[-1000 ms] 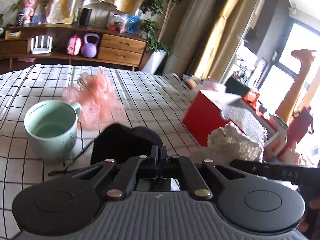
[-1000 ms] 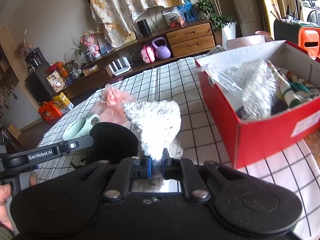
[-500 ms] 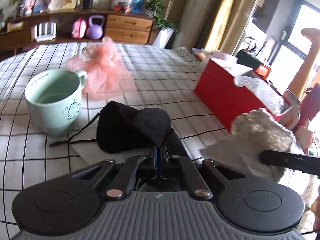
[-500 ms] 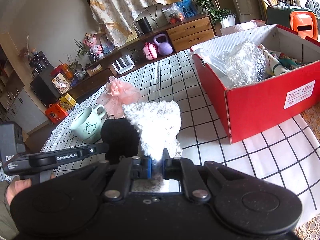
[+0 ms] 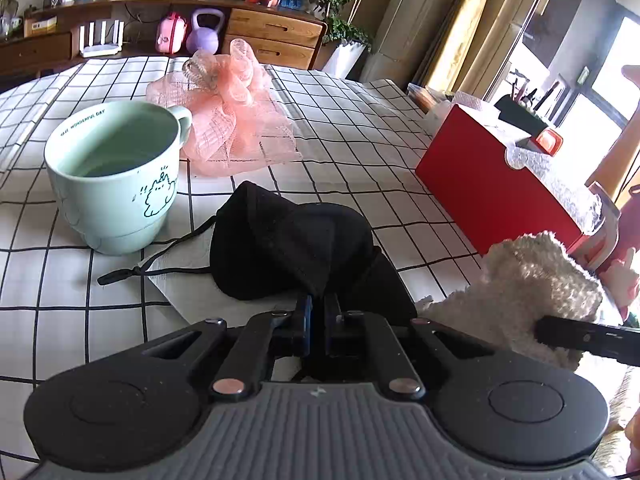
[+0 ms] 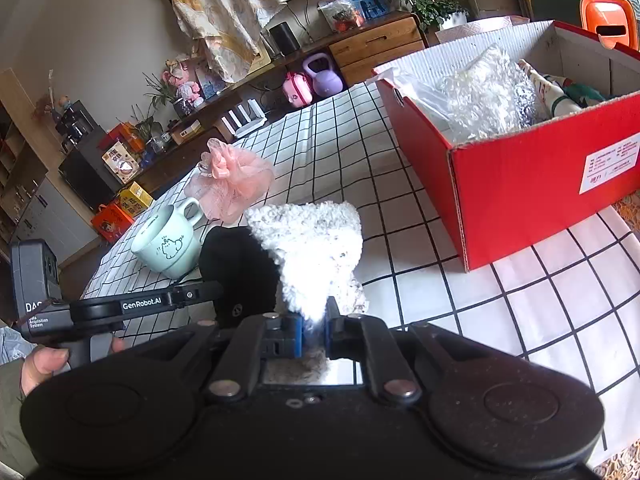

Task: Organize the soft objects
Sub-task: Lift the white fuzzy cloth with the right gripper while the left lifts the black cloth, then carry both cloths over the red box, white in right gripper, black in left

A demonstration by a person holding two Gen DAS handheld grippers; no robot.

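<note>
My left gripper (image 5: 316,312) is shut on a black face mask (image 5: 288,248), which hangs just above the checked tablecloth; the mask also shows in the right wrist view (image 6: 236,268). My right gripper (image 6: 314,326) is shut on a white fluffy cloth (image 6: 312,248), held up above the table; the cloth also shows at the right of the left wrist view (image 5: 532,284). A pink mesh bath pouf (image 5: 232,112) lies further back on the table. A red cardboard box (image 6: 520,184) holding bubble wrap and other soft items stands to the right.
A mint green mug (image 5: 116,172) stands left of the mask. A white paper sheet (image 5: 176,276) lies under the mask. The table wears a white checked cloth (image 5: 360,120). A wooden sideboard (image 5: 272,36) with clutter stands behind.
Both grippers have pulled back and risen with their loads. The mask and the fluffy cloth sit further from the red box in view, and the mug and pouf show more fully.
</note>
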